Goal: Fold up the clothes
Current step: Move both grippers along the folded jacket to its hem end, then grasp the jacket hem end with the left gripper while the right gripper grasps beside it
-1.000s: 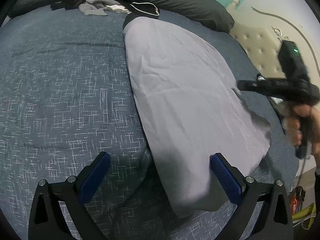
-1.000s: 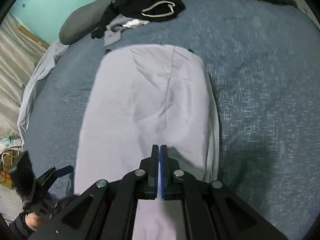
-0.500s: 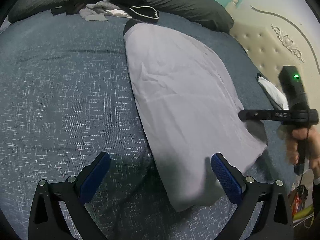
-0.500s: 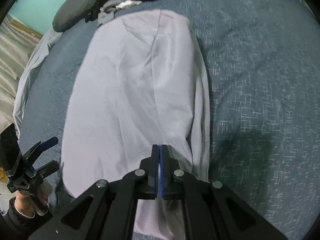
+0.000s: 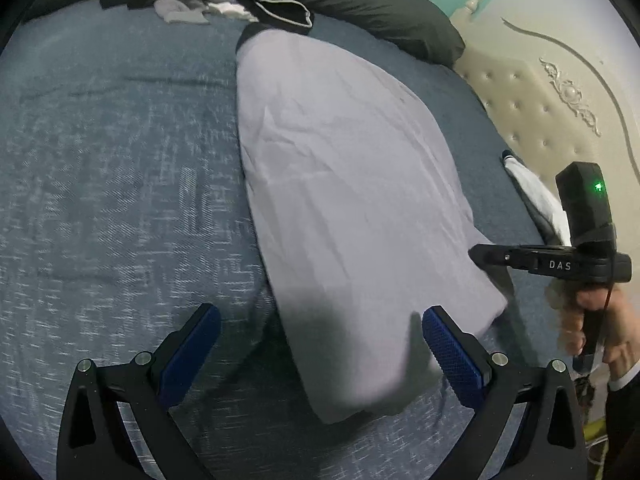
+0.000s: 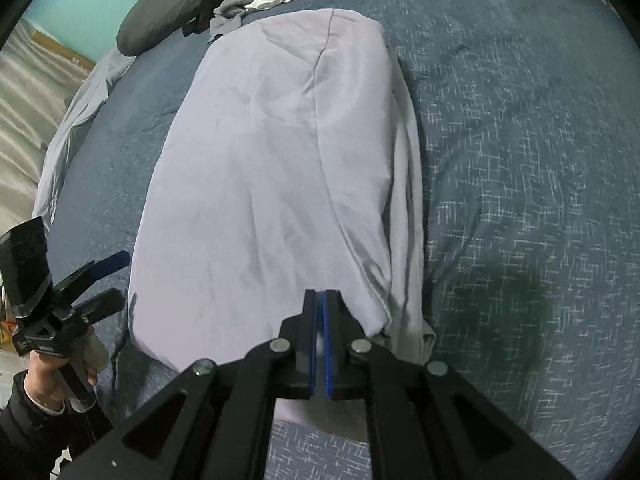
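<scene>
A pale lilac garment [image 5: 344,200] lies lengthwise on the blue bedspread [image 5: 100,168], folded into a long strip with a doubled edge along its right side [image 6: 404,200]. My left gripper [image 5: 320,320] is open just above the garment's near left corner, with one blue pad [image 5: 448,344] over the cloth and the other over the bedspread. My right gripper [image 6: 322,296] is shut on the garment's near edge, a sliver of pale cloth showing between its pads. In the left wrist view the right gripper [image 5: 476,254] meets the garment's right edge.
A heap of dark and grey clothes [image 5: 224,4] and a dark pillow [image 5: 380,8] lie at the far end of the bed. A tufted cream headboard [image 5: 540,112] stands on the right, with a white cloth [image 5: 536,196] at the bed's edge.
My right gripper, still shut on the cloth, has come down and nearer with the garment's edge, and the garment now lies flatter. My left gripper stays open in nearly the same place.
</scene>
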Demonstrator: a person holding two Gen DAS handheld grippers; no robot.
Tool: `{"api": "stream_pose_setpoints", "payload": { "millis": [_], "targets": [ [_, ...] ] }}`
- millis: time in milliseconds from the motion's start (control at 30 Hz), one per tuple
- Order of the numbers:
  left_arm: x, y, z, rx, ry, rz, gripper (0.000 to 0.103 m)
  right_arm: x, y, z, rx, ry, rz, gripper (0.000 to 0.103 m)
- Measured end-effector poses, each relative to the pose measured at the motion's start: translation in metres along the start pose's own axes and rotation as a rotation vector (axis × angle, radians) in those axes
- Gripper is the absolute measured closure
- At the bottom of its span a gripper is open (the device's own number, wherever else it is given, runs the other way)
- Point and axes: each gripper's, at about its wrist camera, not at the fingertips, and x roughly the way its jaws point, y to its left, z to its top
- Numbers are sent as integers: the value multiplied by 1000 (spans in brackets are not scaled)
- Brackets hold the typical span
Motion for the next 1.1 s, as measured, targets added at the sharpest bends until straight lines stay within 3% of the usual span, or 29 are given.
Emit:
{"api": "stream_pose_setpoints", "payload": {
  "millis": [667,767,900,1067,1100],
  "targets": [
    [46,8,0,-61,75,-105,0,-7,-8,-2,3,-21,33,101],
    [48,8,1,-64,76,-112,1,-3,-8,-18,8,-28,41,101],
    [49,7,2,-65,78,-127,13,-12,-13,-20,22,-56,63,101],
    [50,5,2,-66,83,-135,16,-21,-27,-23,62,-80,96,99],
    [50,5,3,-66,83,-134,16,-22,-32,-24,76,-78,104,95]
  ]
}}
